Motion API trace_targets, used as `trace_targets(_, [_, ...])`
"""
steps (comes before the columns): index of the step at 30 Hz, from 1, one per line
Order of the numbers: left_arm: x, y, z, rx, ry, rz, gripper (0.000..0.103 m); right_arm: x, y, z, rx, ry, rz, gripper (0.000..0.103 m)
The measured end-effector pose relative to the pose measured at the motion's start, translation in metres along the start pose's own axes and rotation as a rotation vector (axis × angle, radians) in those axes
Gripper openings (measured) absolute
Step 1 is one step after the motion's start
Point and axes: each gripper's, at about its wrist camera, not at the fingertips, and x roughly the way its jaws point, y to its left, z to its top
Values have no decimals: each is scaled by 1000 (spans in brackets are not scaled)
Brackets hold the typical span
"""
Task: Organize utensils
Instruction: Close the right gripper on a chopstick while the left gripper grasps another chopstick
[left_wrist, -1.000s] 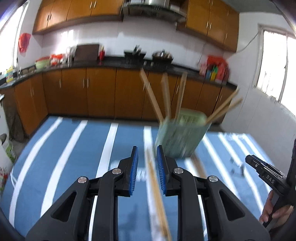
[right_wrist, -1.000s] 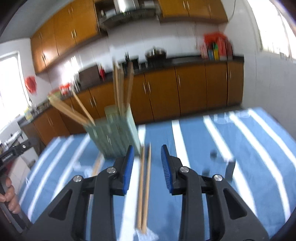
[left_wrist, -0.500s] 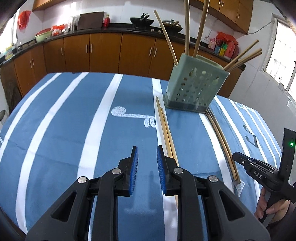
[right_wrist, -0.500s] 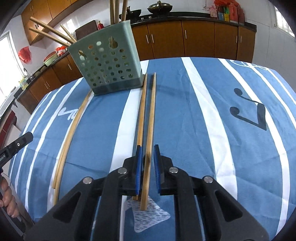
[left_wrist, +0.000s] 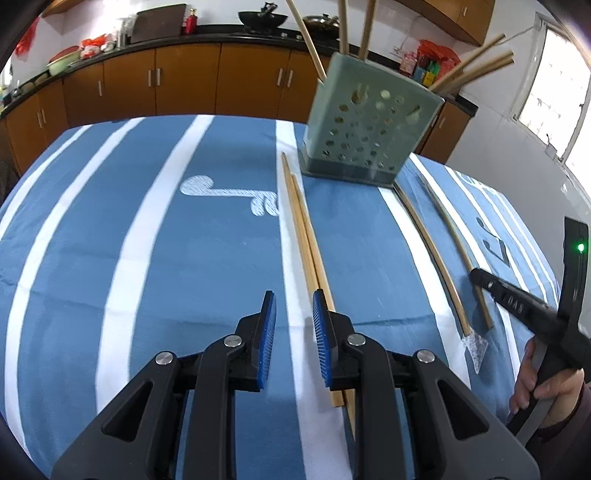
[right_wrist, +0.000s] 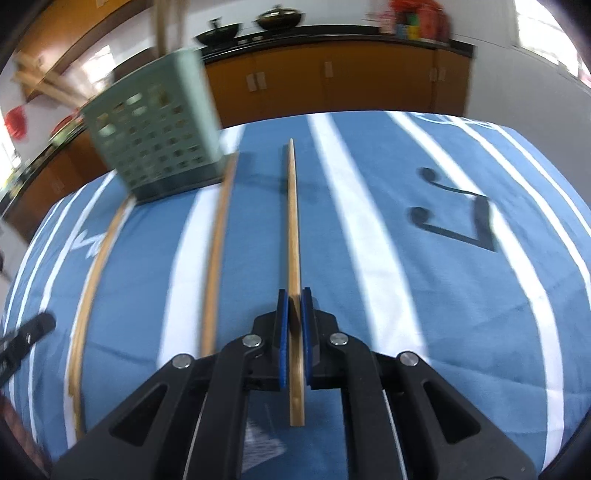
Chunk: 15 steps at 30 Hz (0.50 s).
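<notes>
Orange-brown kitchen cabinets (left_wrist: 184, 81) under a dark counter close off the room behind a table spread with a blue cloth (left_wrist: 147, 240) striped white and printed with music notes. At 12 o'clock on it stands a pale green perforated utensil holder (left_wrist: 369, 125), chopsticks leaning out of its top. A plain wooden chopstick (right_wrist: 293, 229) is pinched between the pressed-together blue pads of the right gripper (right_wrist: 294, 295), running straight toward 12; its partner (right_wrist: 218, 251) lies on the cloth at 10 o'clock. In the left wrist view a chopstick pair (left_wrist: 303, 229) lies side by side at 1 o'clock of the left gripper (left_wrist: 291, 301), whose jaws stand apart, holding nothing.
</notes>
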Motion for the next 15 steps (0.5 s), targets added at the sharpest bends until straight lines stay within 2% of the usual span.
trace_targets(10, [18, -16, -8, 73, 48, 20, 20, 1, -6, 1, 0, -5, -11, 8])
trace_targets(15, [22, -21, -5, 100, 42, 65, 18, 1, -5, 0, -11, -6, -14, 8])
